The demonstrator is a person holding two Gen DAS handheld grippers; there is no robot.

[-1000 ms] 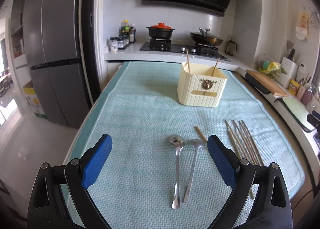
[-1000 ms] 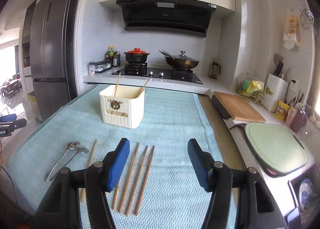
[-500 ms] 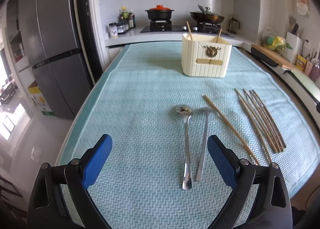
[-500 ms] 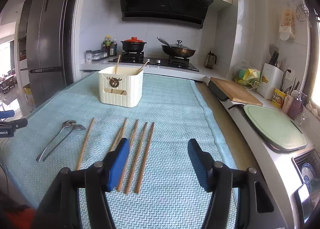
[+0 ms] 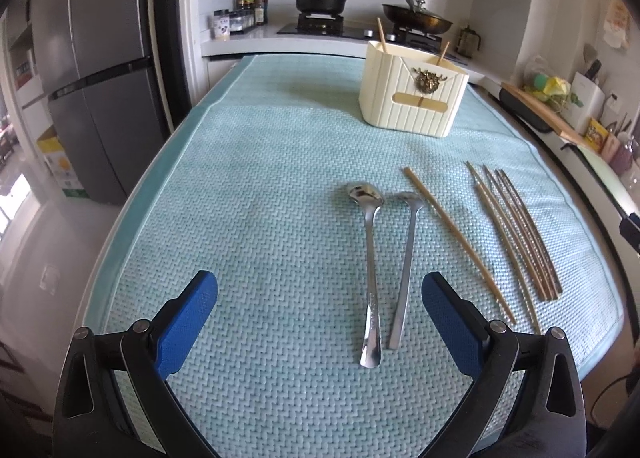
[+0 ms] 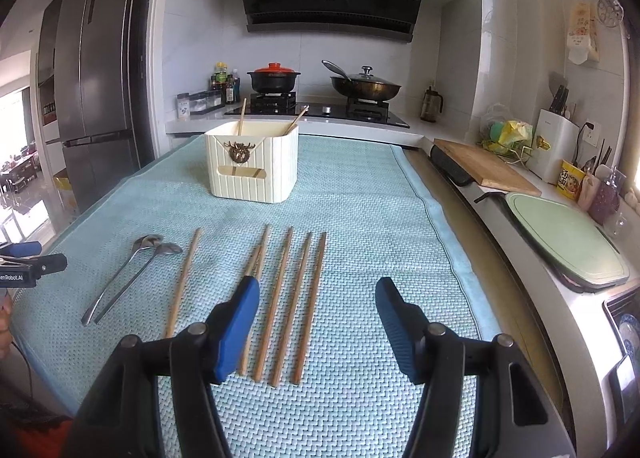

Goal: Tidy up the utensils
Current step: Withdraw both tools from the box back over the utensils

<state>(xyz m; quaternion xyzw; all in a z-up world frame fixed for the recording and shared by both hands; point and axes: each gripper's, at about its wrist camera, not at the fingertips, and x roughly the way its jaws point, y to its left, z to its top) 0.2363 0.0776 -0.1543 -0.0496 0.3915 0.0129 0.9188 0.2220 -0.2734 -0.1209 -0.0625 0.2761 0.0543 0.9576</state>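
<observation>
Two steel spoons (image 5: 370, 270) lie side by side on the teal mat (image 5: 260, 186), handles toward me. My left gripper (image 5: 320, 298) hovers open just short of their handles, nothing between its blue pads. Several wooden chopsticks (image 6: 288, 298) lie in a row on the mat, with one more (image 6: 184, 278) apart to their left beside the spoons (image 6: 132, 270). Over the near ends of the row my right gripper (image 6: 318, 298) stands open and empty. A cream utensil holder (image 6: 253, 162) with two chopsticks in it stands farther back, also in the left wrist view (image 5: 414, 96).
A stove with a red-lidded pot (image 6: 274, 78) and a pan (image 6: 366, 86) lies behind the mat. A wooden board (image 6: 486, 170) and a green board (image 6: 568, 238) sit on the counter to the right. A grey fridge (image 5: 96, 70) stands left, past the mat's edge.
Both grippers have sunk toward the mat and tipped downward, so spoons and chopsticks appear larger and higher in view. Both jaws stayed open. No utensil moved.
</observation>
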